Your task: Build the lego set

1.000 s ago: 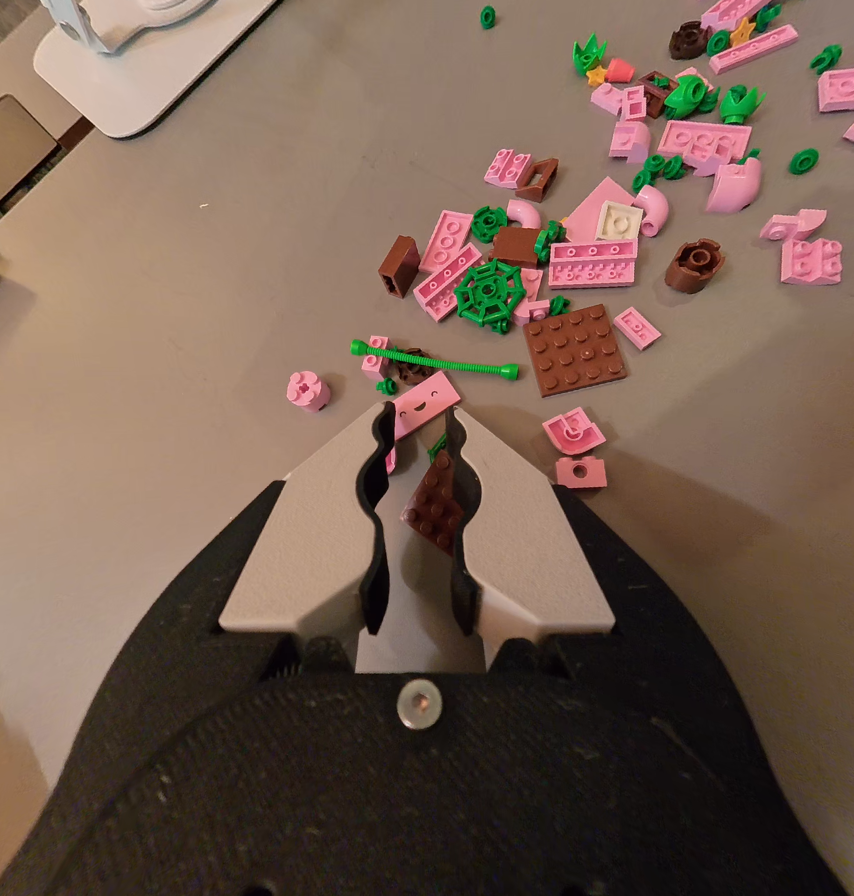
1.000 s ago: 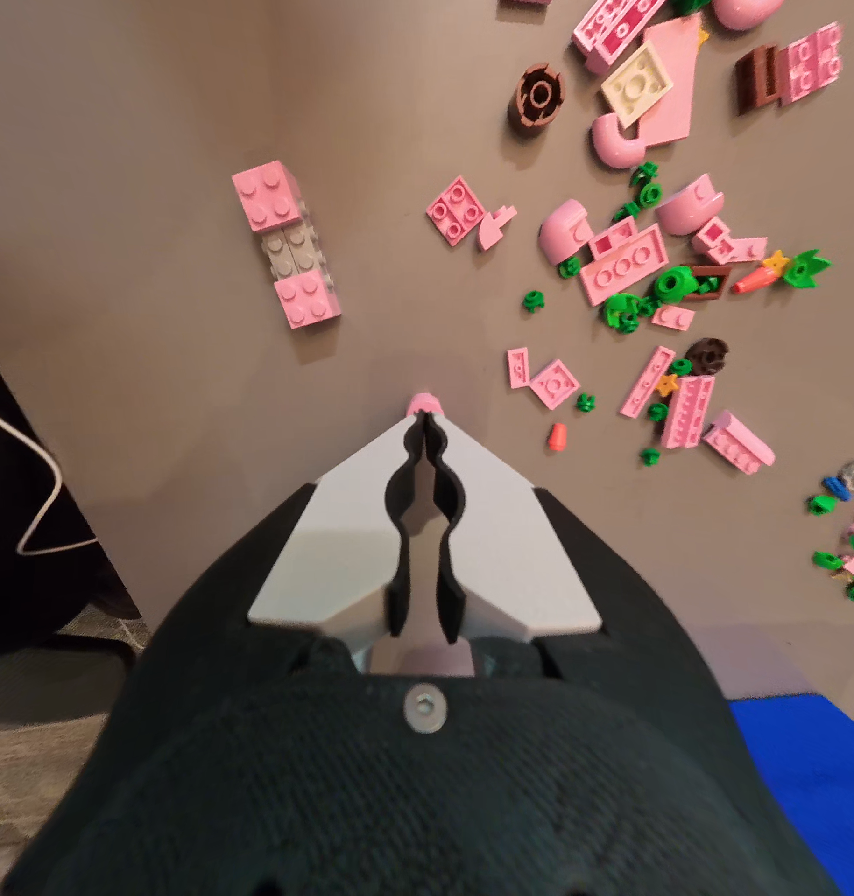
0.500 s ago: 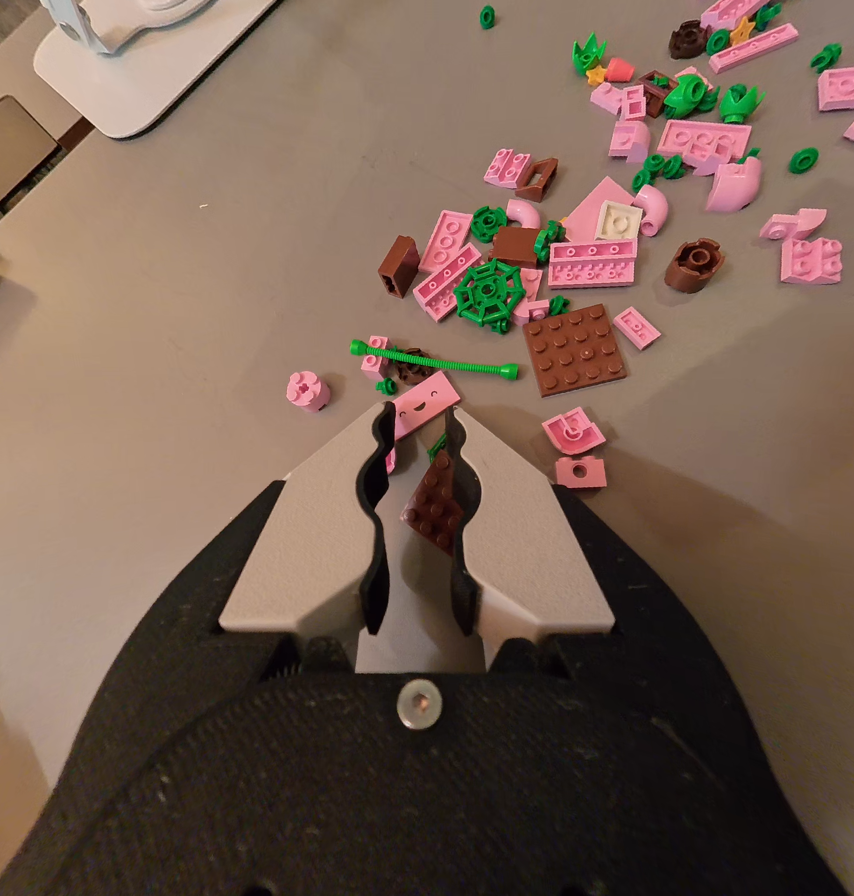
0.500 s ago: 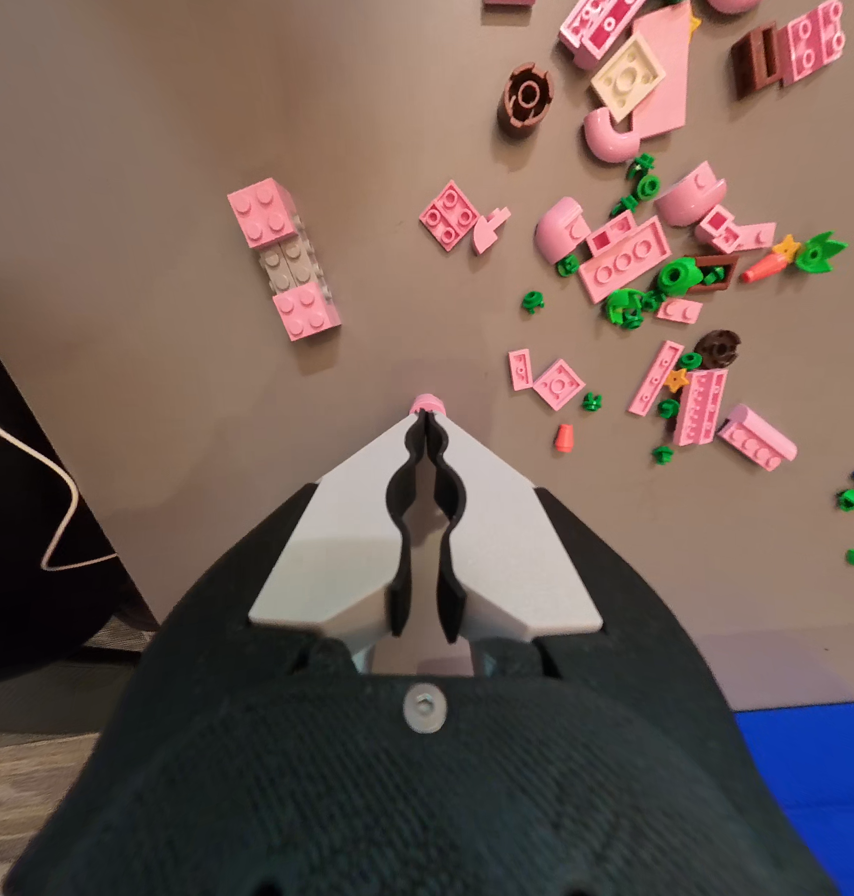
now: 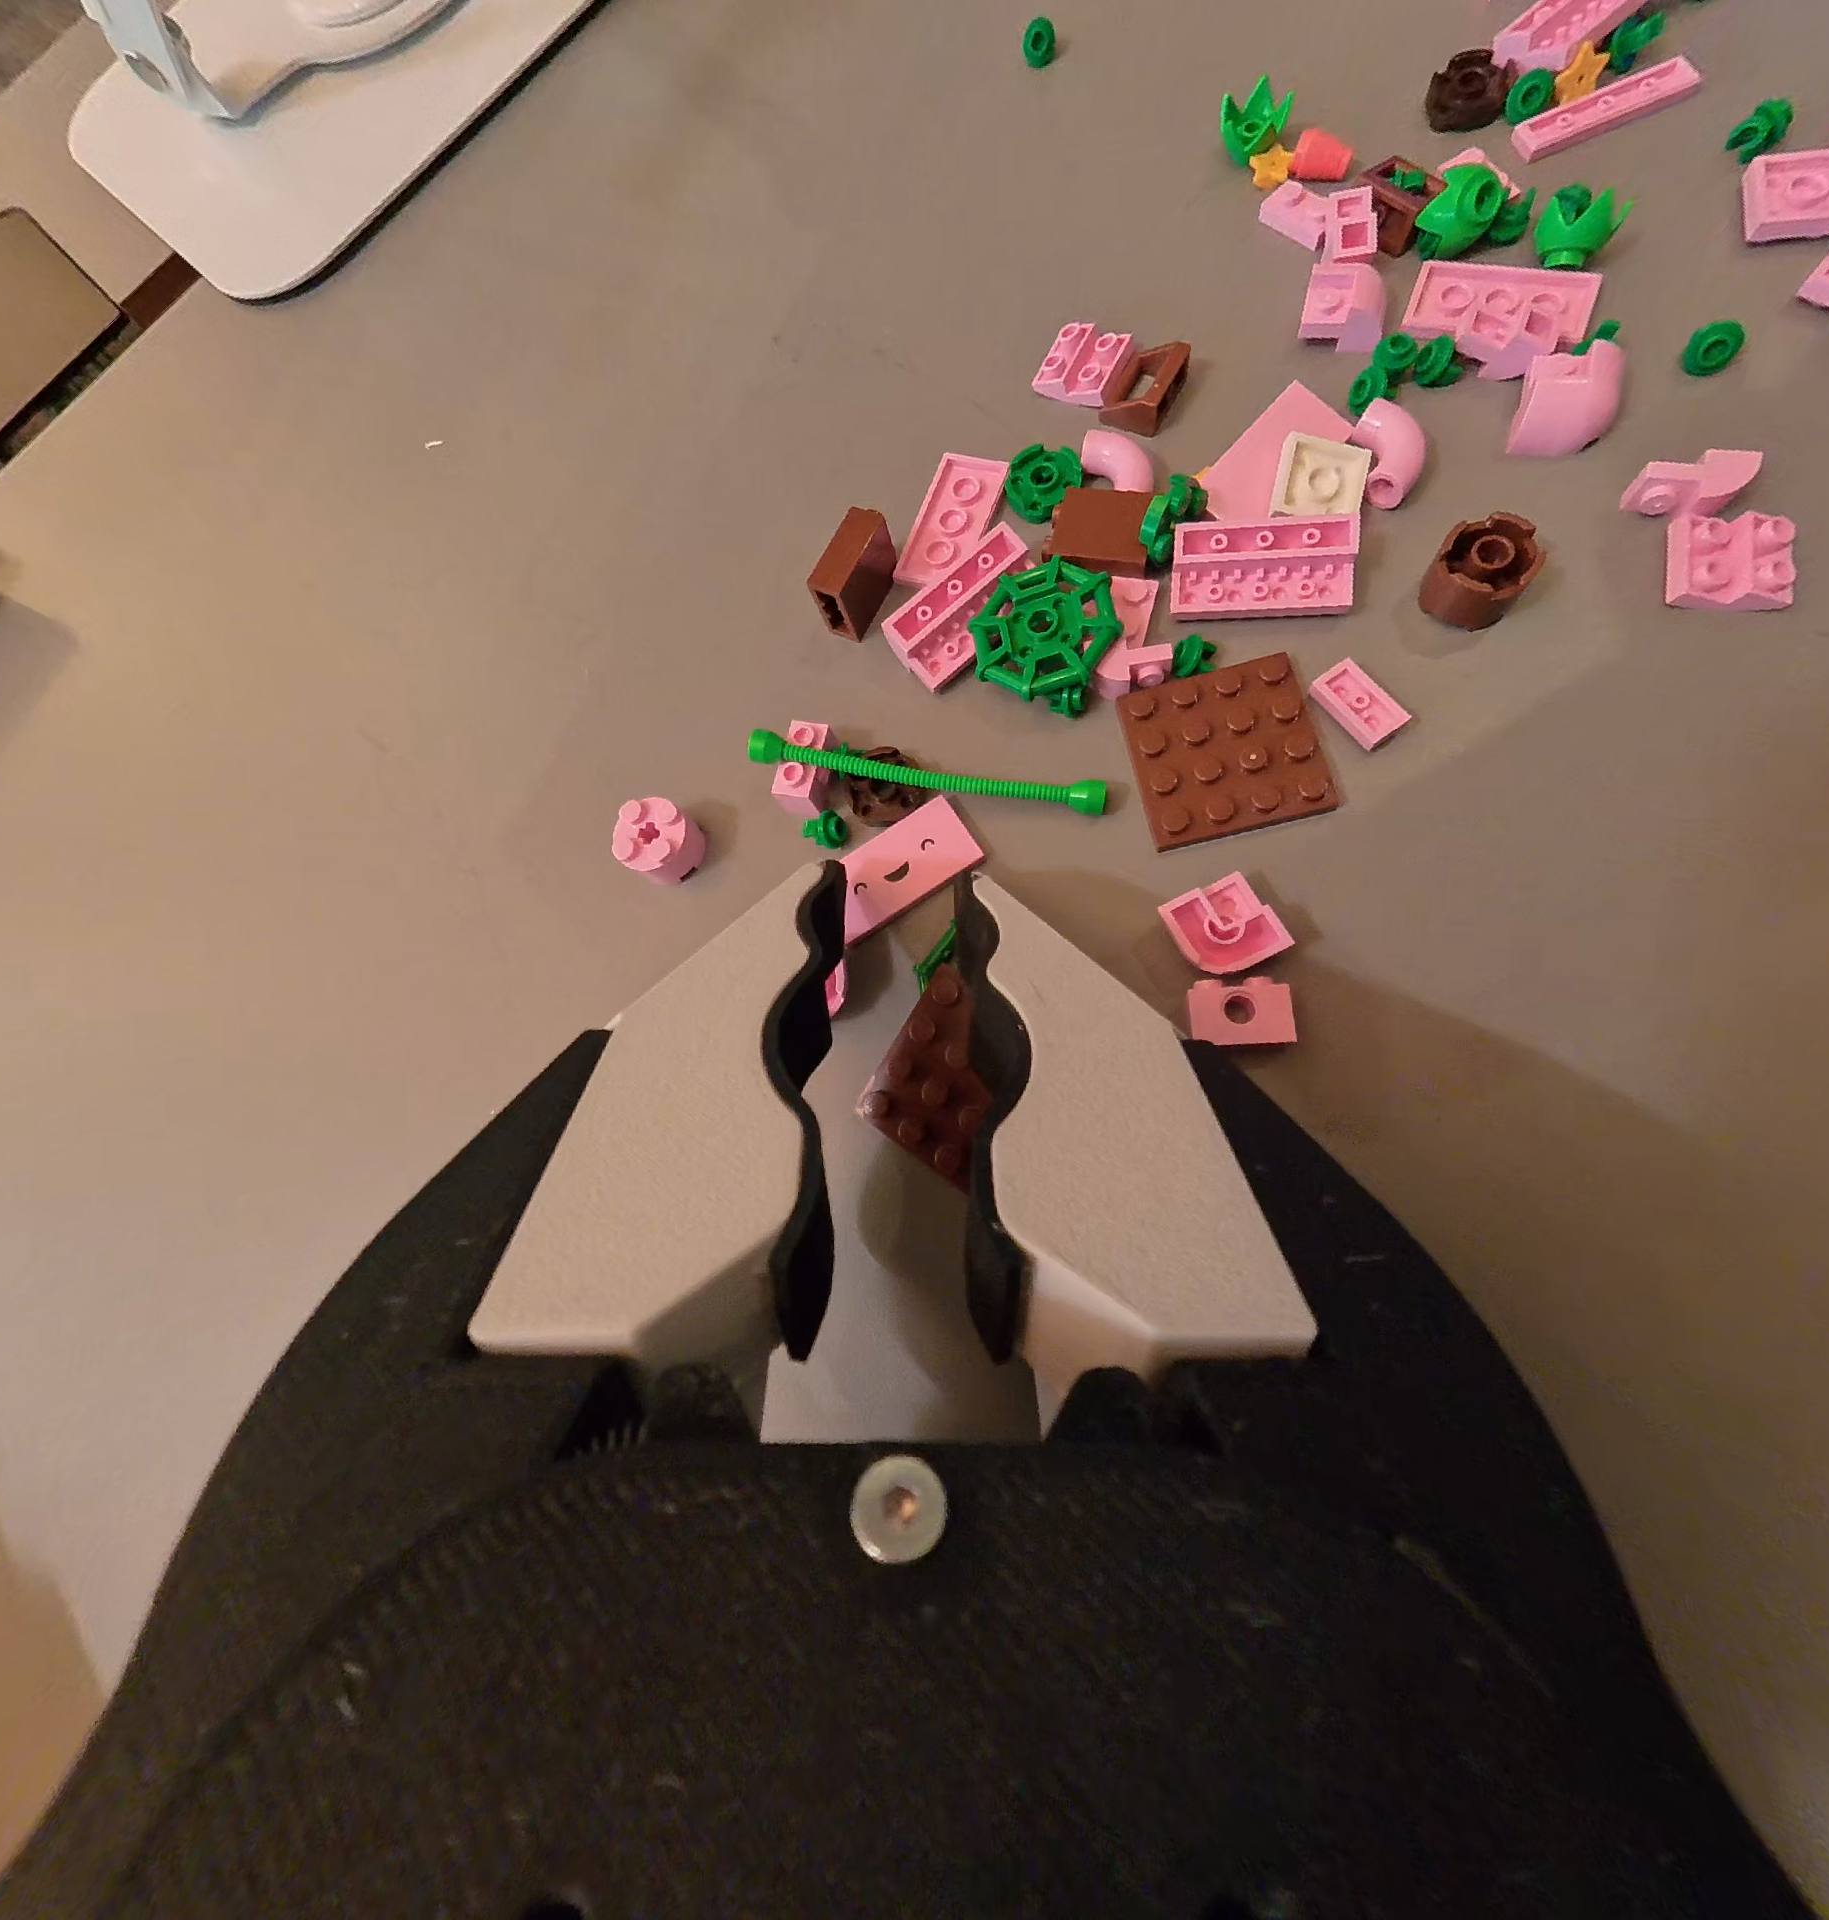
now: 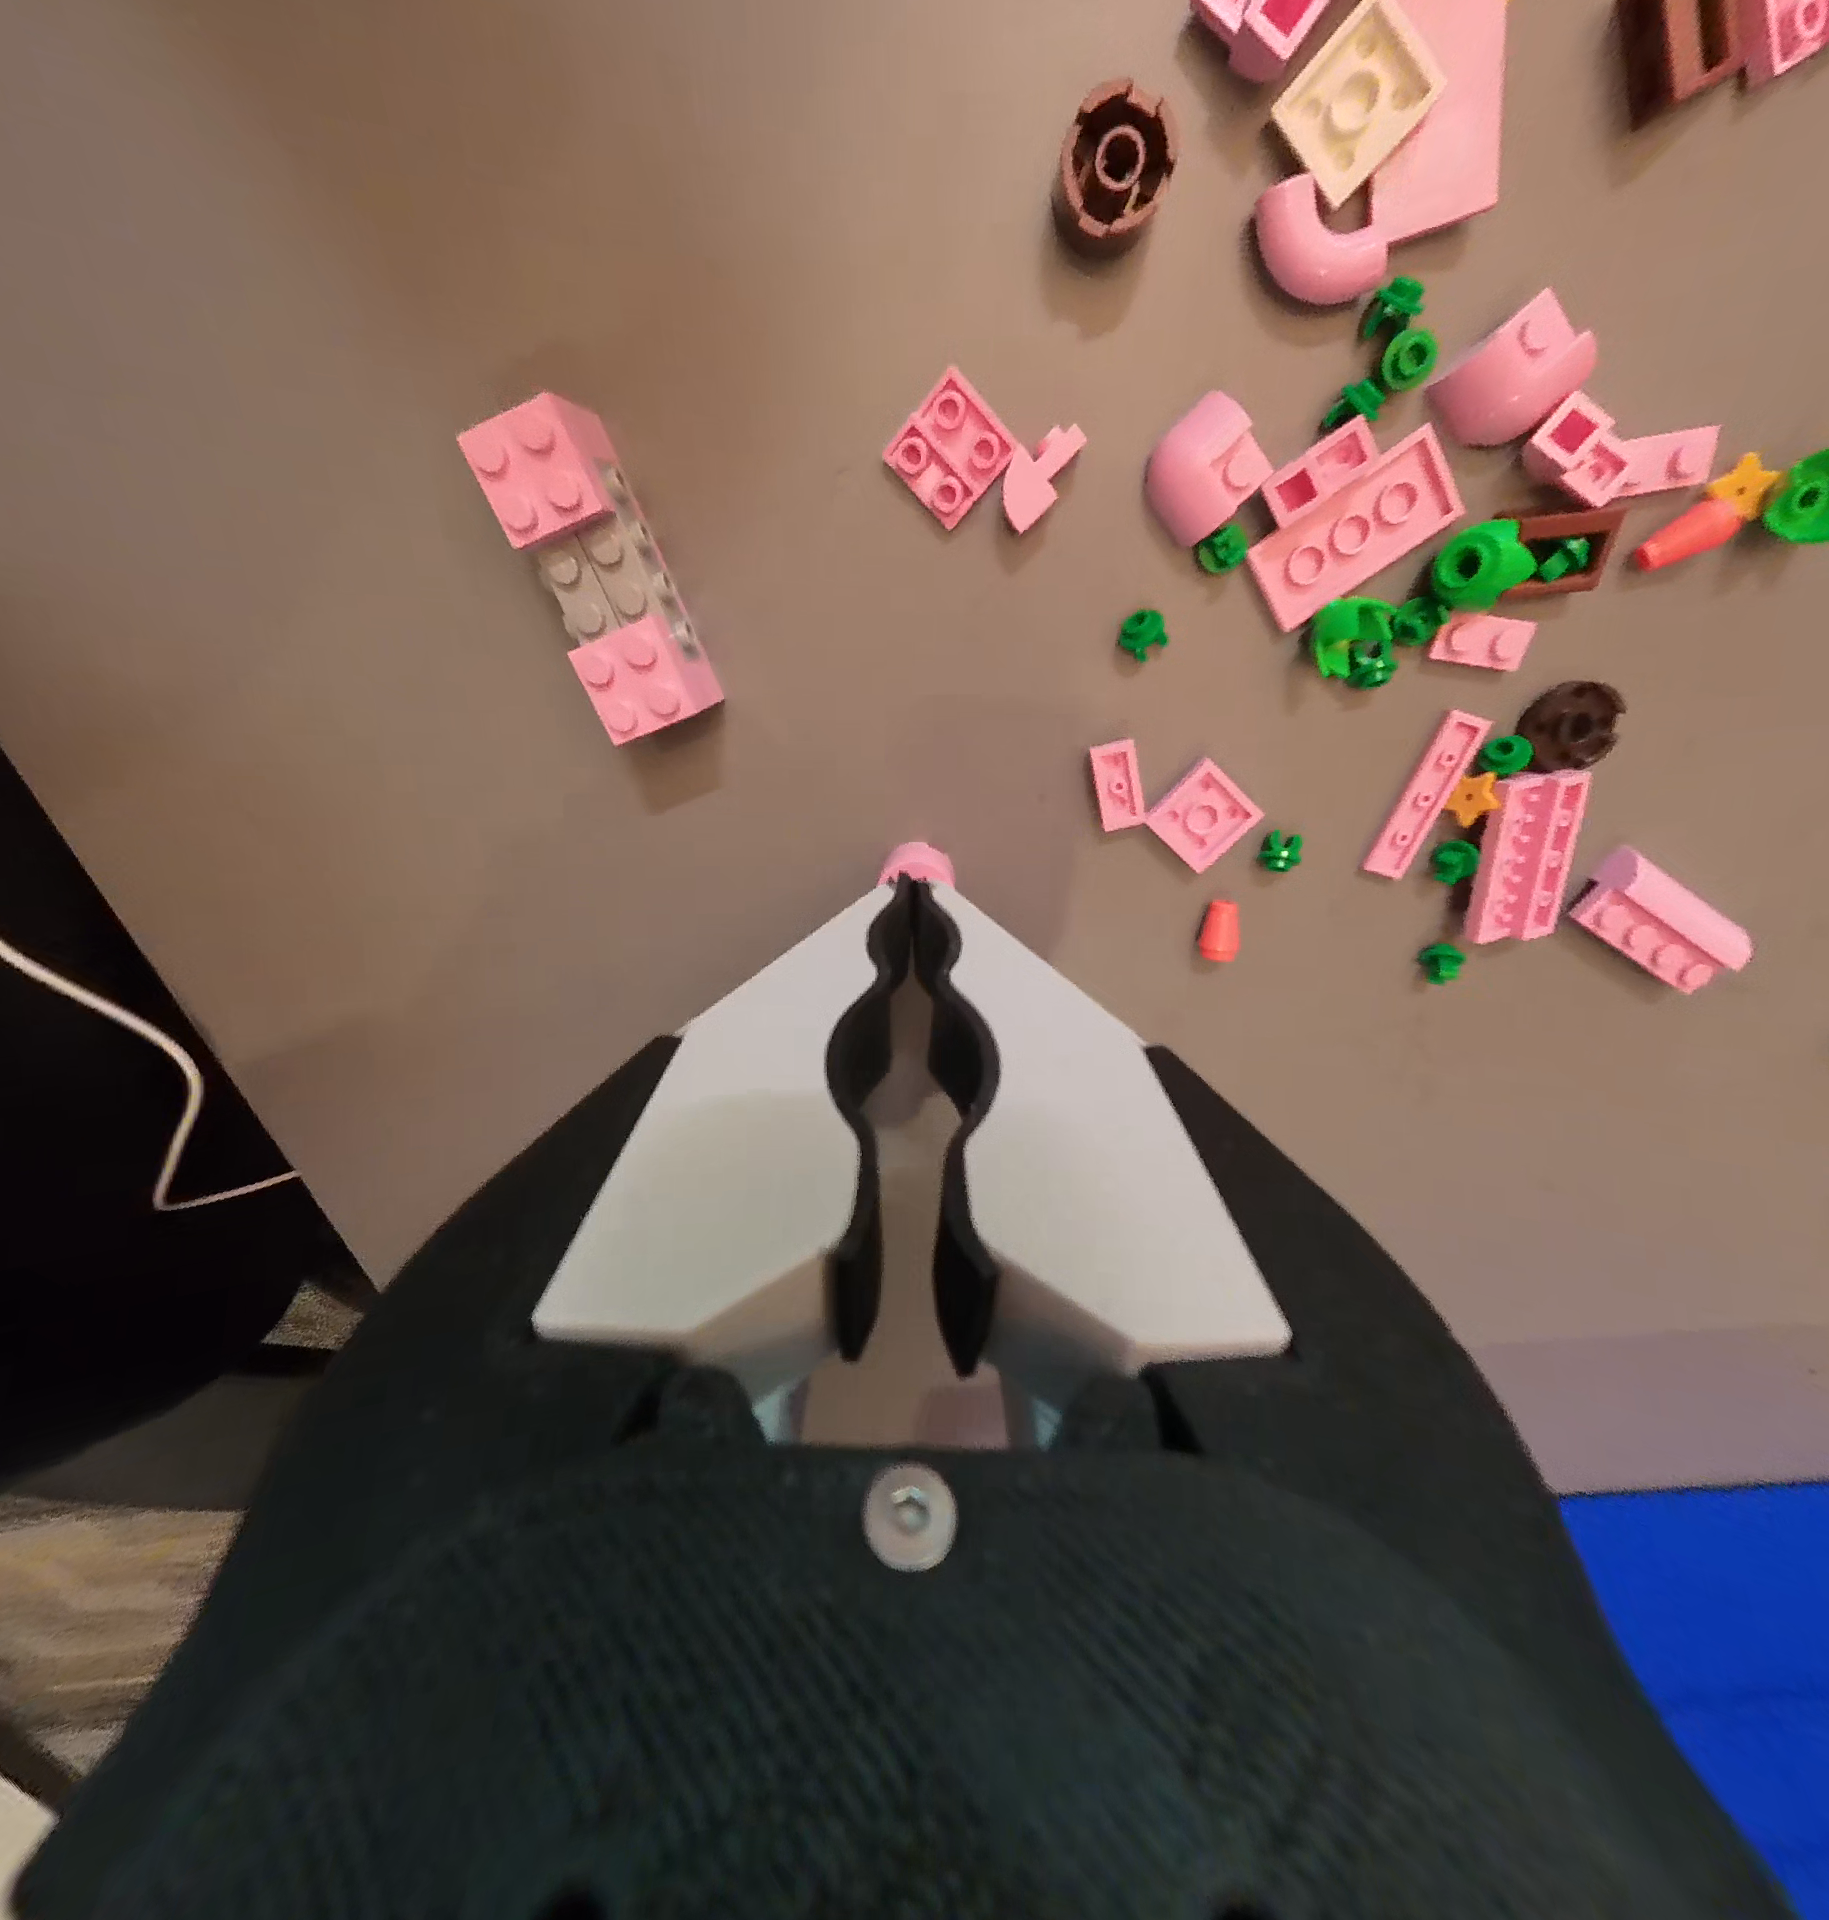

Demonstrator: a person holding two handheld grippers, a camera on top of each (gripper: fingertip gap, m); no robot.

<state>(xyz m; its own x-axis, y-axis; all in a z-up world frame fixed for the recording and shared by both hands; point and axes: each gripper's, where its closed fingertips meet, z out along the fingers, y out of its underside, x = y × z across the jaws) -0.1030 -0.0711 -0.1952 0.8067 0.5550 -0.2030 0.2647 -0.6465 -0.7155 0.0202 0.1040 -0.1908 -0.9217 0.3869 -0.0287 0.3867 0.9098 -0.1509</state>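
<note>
— Status of the left hand-held gripper (image 5: 897,894)?
— We find it released, jaws apart, above the counter (image 5: 474,623); a brown plate (image 5: 936,1081) lies between and beneath them, ungripped, the smiling pink tile (image 5: 905,857) just ahead.
— And the right hand-held gripper (image 6: 912,883)?
— Clenched on a small pink round piece (image 6: 918,860) at its tips. The pink-and-grey block (image 6: 590,566) lies ahead-left.
— Step?
— We judge: carrying a part to fit. Next calls for alignment over studs before pressing.

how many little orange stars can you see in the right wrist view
2. The upper star is beside the green leaf piece near the right edge; the lower star lies beside the long pink plate. Others may be hidden.
</note>
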